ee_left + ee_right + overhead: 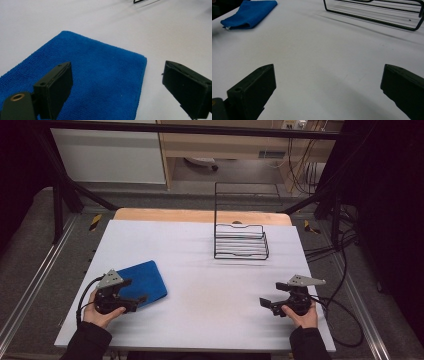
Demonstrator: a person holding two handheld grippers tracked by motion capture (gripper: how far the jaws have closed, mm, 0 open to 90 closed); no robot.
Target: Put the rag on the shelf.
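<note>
We have the left gripper (131,291) over the near edge of the blue cloth (142,281), jaws apart, nothing clamped; one jaw sits above the cloth, the other above bare white table (200,270). Cloth lies flat, front left. Right gripper (272,295) is well apart at front right, jaws wide, empty. Wire rack (240,242) stands at the back.

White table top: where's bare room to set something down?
Widest free patch: mid white table top, between folded blue cloth, black wire rack and right gripper. Far-left area beyond the cloth is free too. Crowded: near-left, left gripper over the cloth.
</note>
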